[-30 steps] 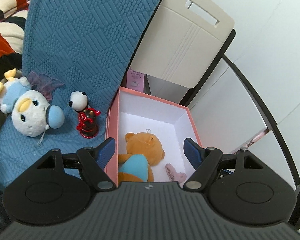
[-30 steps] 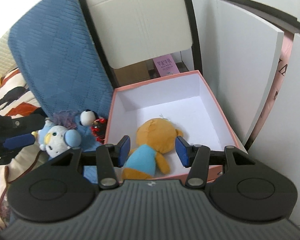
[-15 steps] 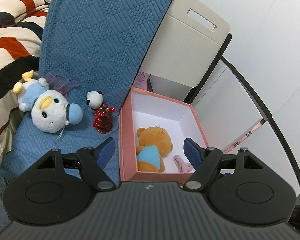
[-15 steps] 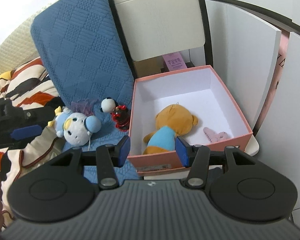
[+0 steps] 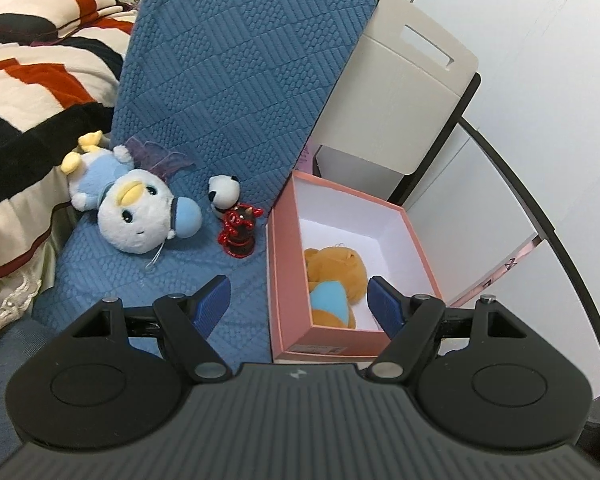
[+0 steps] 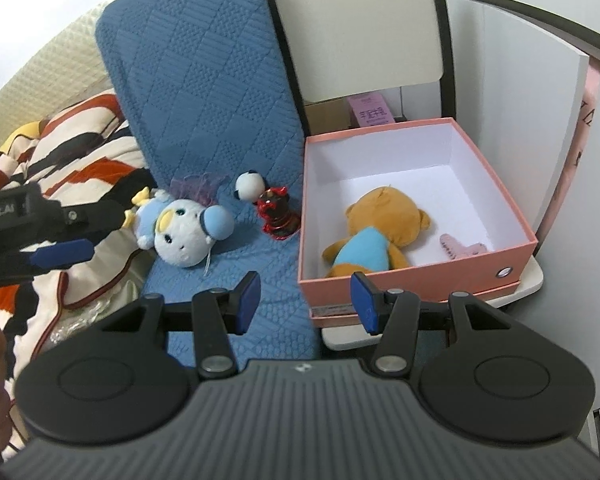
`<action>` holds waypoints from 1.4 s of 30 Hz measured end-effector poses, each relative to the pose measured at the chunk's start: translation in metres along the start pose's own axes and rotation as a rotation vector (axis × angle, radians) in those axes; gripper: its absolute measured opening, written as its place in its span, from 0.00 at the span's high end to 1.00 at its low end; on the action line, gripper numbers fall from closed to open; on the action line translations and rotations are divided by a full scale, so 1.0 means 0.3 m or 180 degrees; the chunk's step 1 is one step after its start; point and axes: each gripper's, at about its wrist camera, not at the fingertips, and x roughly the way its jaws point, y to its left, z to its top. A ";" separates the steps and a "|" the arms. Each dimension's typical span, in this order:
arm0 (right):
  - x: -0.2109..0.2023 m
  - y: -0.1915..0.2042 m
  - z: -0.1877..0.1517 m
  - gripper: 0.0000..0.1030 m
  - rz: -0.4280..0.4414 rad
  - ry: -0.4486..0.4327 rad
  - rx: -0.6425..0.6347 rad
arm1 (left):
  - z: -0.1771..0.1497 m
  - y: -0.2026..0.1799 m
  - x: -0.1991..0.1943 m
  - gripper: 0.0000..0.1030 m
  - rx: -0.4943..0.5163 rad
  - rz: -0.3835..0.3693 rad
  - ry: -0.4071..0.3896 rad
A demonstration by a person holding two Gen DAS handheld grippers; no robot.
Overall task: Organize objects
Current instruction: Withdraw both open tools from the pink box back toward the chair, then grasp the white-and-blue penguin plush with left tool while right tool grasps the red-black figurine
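A pink box (image 5: 288,280) (image 6: 496,258) with a white inside holds an orange bear in a blue shirt (image 5: 334,276) (image 6: 376,236) and a pink hair clip (image 6: 460,249). On the blue quilted cushion (image 5: 228,92) (image 6: 204,92) lie a white and blue duck plush (image 5: 140,212) (image 6: 184,230), a small panda head (image 5: 223,193) (image 6: 249,185) and a red and black figure (image 5: 239,231) (image 6: 276,216). My left gripper (image 5: 298,304) is open and empty above the box's near left wall. My right gripper (image 6: 305,300) is open and empty, in front of the box's near left corner.
A striped red, white and black blanket (image 5: 36,80) (image 6: 84,152) lies left of the cushion. A beige board with a handle slot (image 5: 400,92) leans behind the box. White cabinet panels (image 5: 520,184) stand to the right. The box sits on a white ledge (image 6: 528,280).
Both grippers have pulled back and up from the box, so the toys on the cushion show more fully. Both stay open and empty. The bear lies in the box as before.
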 end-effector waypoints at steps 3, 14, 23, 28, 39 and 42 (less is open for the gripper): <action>0.000 0.025 -0.016 0.49 0.0027 0.0014 -0.0014 | -0.012 0.026 -0.018 0.23 -0.0034 0.0005 -0.0018; 0.029 0.102 -0.066 0.49 0.0110 0.0060 -0.0095 | -0.044 0.115 -0.083 0.23 -0.0121 0.0124 -0.0085; 0.066 0.123 -0.086 0.49 0.0075 0.0134 -0.0084 | -0.059 0.174 -0.044 0.12 -0.0303 0.0157 -0.0092; 0.124 0.131 -0.069 0.16 0.0051 0.0216 -0.0083 | -0.030 0.232 0.025 0.05 -0.0443 0.0157 -0.0060; 0.323 0.199 0.047 0.16 0.0016 0.0355 -0.0303 | 0.099 0.429 0.208 0.04 -0.0799 0.0336 -0.0024; 0.386 0.223 0.085 0.16 0.0006 0.0344 -0.0411 | 0.129 0.490 0.263 0.04 -0.0907 0.0358 -0.0027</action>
